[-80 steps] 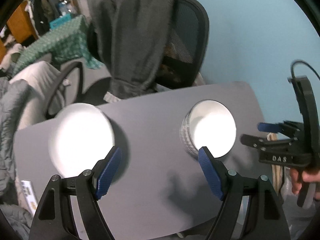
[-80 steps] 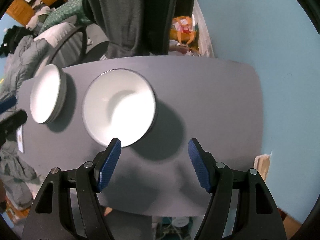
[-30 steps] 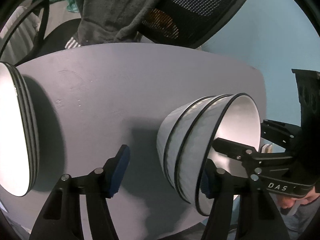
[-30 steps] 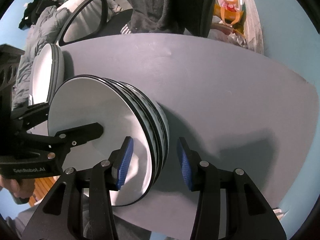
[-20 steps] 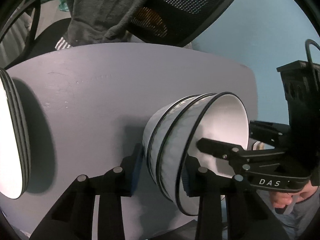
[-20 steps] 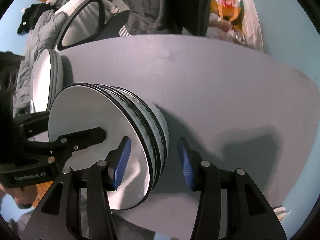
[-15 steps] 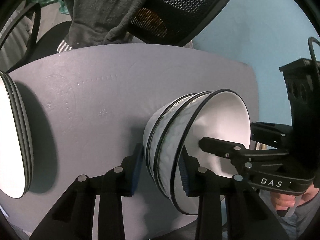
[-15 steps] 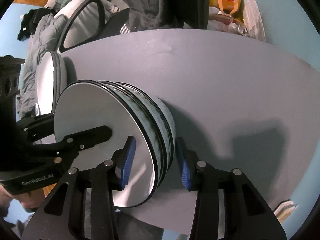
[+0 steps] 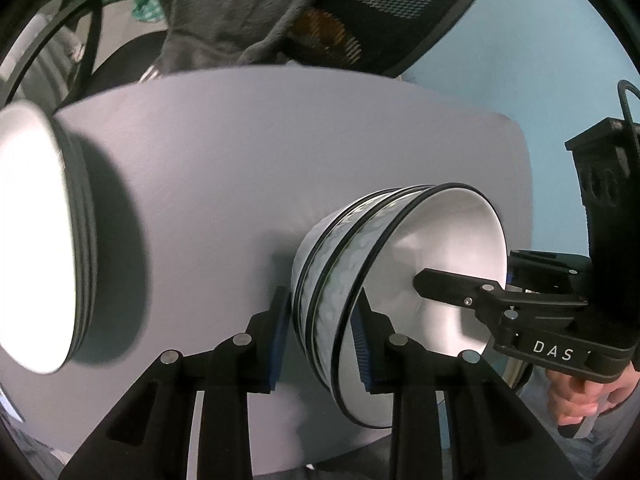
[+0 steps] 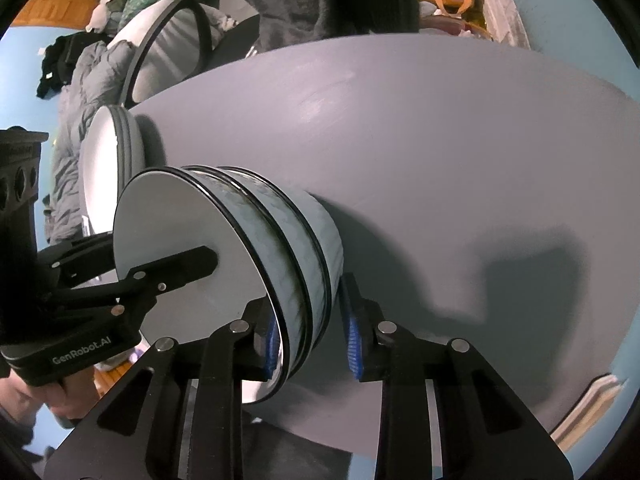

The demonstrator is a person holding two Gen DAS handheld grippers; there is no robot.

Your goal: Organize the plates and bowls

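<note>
The stacked white bowls with black rims (image 9: 400, 264) look like glossy glazed ceramic, their outsides faintly patterned. The grey tabletop (image 9: 248, 152) is smooth and matt. The black plastic left gripper (image 9: 320, 332) carries ribbed blue pads (image 9: 362, 340). Dark cloth (image 9: 224, 12) drapes a black mesh chair back (image 9: 400, 0).

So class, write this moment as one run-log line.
phase: grasp | left gripper: closing on bowl stack rim | right gripper: closing on opposite rim | plate stack: untouched | table: stack resting
</note>
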